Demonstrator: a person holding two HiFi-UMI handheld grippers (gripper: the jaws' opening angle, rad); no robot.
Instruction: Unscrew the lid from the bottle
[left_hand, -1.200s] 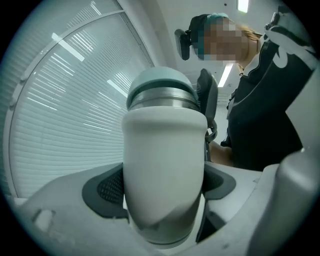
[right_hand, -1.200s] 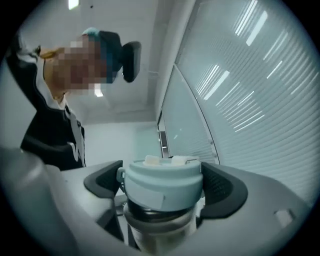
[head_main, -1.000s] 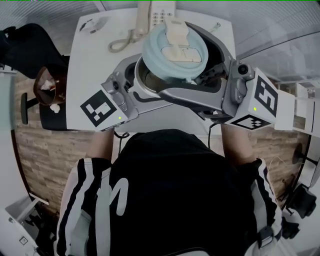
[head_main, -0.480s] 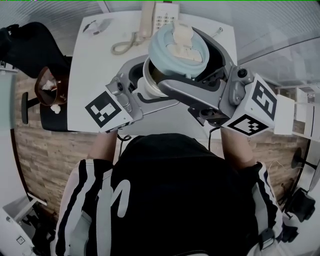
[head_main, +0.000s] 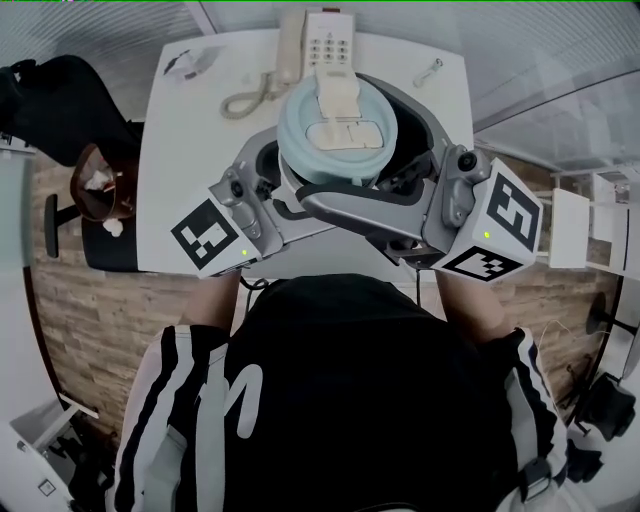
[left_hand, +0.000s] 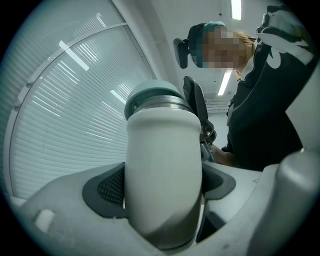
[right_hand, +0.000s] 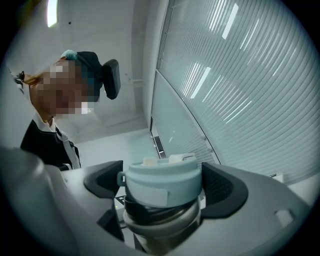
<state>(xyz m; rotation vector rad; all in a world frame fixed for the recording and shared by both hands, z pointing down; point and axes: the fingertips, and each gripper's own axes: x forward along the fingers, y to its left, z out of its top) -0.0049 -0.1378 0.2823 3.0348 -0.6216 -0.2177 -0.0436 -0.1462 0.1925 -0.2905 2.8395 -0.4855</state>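
Note:
A white bottle (left_hand: 162, 175) with a steel neck (right_hand: 160, 220) is held up in the air above the white table (head_main: 180, 150). My left gripper (left_hand: 162, 187) is shut on its body, both pads pressing the sides. The pale blue lid (right_hand: 162, 182) has a white flip cap and sits raised over the neck, with dark thread showing beneath it. My right gripper (right_hand: 162, 186) is shut on the lid's rim. In the head view the lid (head_main: 337, 120) faces the camera, with the left gripper (head_main: 280, 180) below-left and the right gripper (head_main: 345, 145) wrapped around it.
A white desk phone (head_main: 325, 40) with a coiled cord (head_main: 245, 95) lies at the table's far edge, and a small bolt (head_main: 430, 70) lies to its right. A dark chair (head_main: 60, 100) with a brown object (head_main: 95, 185) stands left of the table.
The right gripper has swung with the lid, its marker cube drifting left and the flip cap turning. The bottle and left gripper shifted slightly left and stayed clamped.

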